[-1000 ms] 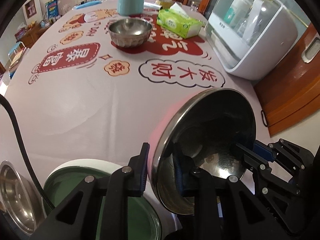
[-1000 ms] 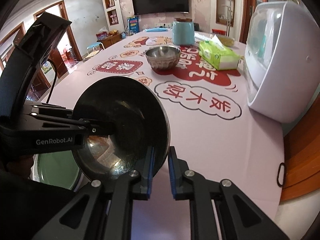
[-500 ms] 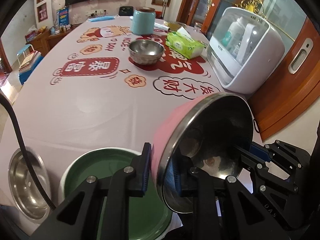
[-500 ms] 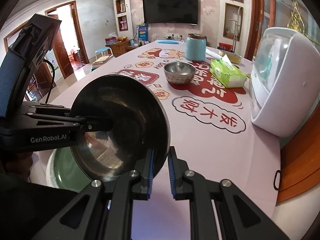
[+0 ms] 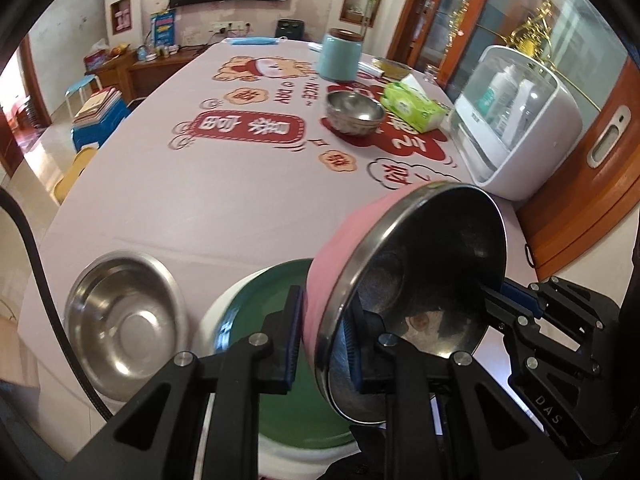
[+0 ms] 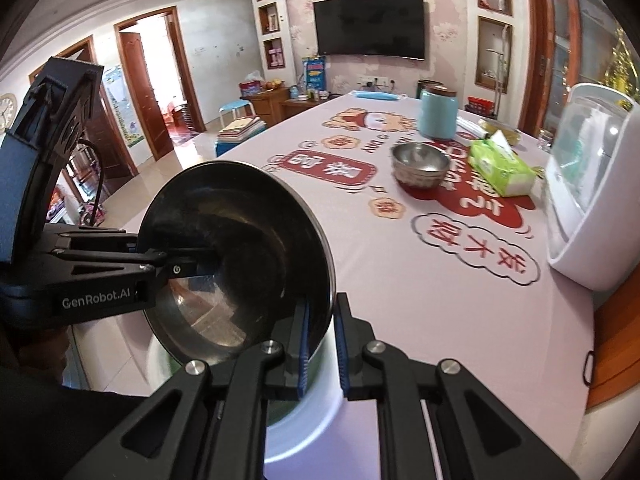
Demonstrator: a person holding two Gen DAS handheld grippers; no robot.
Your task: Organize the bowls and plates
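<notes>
A pink bowl with a steel inside (image 5: 420,288) (image 6: 236,256) hangs tilted above the table's near edge. My left gripper (image 5: 320,344) is shut on its near rim. My right gripper (image 6: 320,344) is shut on the opposite rim; it also shows at the lower right of the left wrist view (image 5: 516,308). Under the bowl lies a green plate with a white rim (image 5: 280,412) (image 6: 304,412). To its left rests a steel bowl (image 5: 124,320). A second steel bowl (image 5: 354,112) (image 6: 419,164) stands far back on the tablecloth.
A teal canister (image 5: 342,54), a green tissue pack (image 5: 412,106) and a white domed cabinet (image 5: 516,120) stand along the far right. A wooden door (image 5: 600,184) is at the right. Stools and a low cabinet line the left wall.
Both grippers have pulled back and risen with the pink bowl. The green plate and the near steel bowl have come further into view beneath it.
</notes>
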